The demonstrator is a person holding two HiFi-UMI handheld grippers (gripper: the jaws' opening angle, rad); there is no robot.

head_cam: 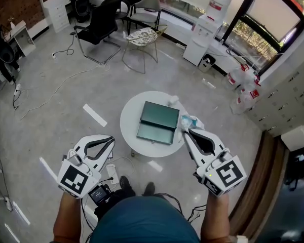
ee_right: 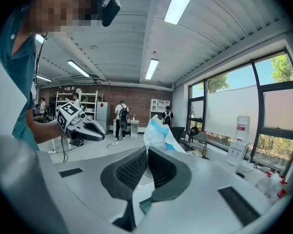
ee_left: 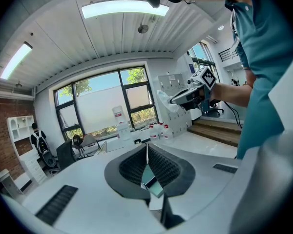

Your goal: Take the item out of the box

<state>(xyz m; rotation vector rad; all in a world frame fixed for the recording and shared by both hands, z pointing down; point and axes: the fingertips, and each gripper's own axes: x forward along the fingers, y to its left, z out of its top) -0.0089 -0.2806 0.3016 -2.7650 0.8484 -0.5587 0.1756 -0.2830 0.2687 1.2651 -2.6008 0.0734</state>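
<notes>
1. Desk (head_cam: 128, 116): a round white top on a grey floor, seen from above in the head view.
2. Box (head_cam: 157, 122): flat and dark green, lying on the middle of the desk. Its nearer part has a raised rim, and only plain dark green surface shows inside it. The box sits just to the left of the right jaws' tips, and ahead of and to the right of the left jaws.
3. Right gripper (head_cam: 185, 131): the jaws are closed on the item (head_cam: 188, 120), a soft white and blue packet. The right gripper view shows the right gripper (ee_right: 147, 153) with its pads pressed together on the packet's lower edge. The item (ee_right: 158, 133) stands up past the tips.
4. Position of the item: outside the box, at the tips of the right jaws, over the desk's right edge and beside the box's right side.
5. Left gripper (head_cam: 111, 140): held short of the desk's near-left edge. In the left gripper view the left gripper (ee_left: 147, 148) has its pads meeting, with nothing between them. A strip of the dark green box shows below the jaws.
6. Small white object (head_cam: 173, 101): on the desk beyond the right jaws, by the box's far right corner; what it is cannot be told.
</notes>
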